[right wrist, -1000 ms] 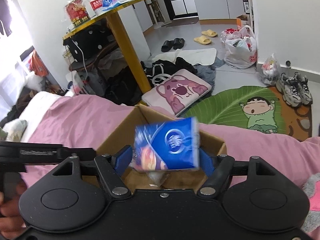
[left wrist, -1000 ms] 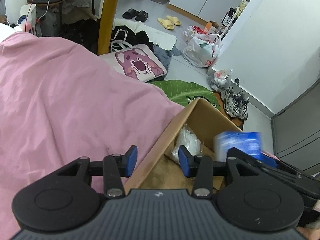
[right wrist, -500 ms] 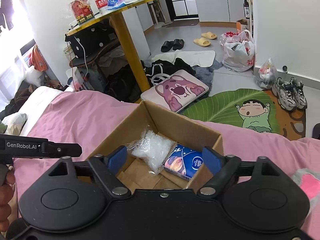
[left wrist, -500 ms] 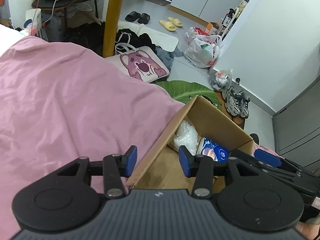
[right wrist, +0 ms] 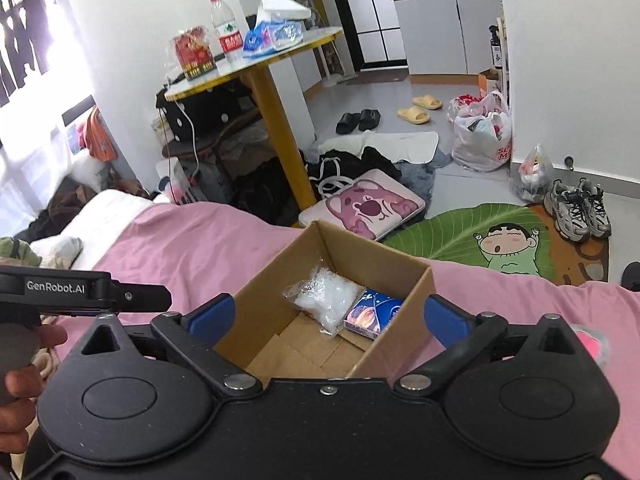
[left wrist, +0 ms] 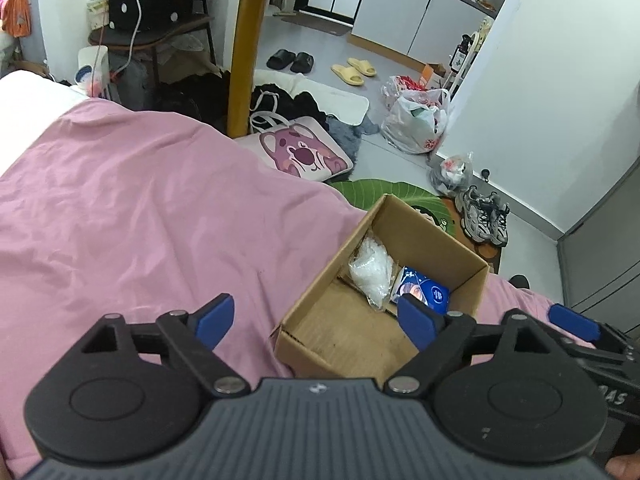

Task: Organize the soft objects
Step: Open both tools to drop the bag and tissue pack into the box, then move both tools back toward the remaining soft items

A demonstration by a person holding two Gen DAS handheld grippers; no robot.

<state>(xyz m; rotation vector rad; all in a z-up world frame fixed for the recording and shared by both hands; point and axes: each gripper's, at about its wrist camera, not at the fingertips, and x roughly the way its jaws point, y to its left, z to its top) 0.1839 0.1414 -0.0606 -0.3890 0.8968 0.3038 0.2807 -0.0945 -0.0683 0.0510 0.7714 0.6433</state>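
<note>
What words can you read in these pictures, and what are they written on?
"GenRobot.AI": on the left gripper body, right wrist view.
"SU" over "M", cut off: red print on the white plastic bag.
Water bottle label, red snack pack, blue tissue pack in the cardboard box: too blurred to read.

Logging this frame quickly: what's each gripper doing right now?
Left gripper: open, holding nothing.
Right gripper: open, holding nothing, above the cardboard box.

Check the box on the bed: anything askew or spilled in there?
Nothing spilled. The cardboard box sits upright on the pink blanket. The blue tissue pack lies tilted against the right wall, beside the clear plastic bag. Both grippers open, empty.
</note>
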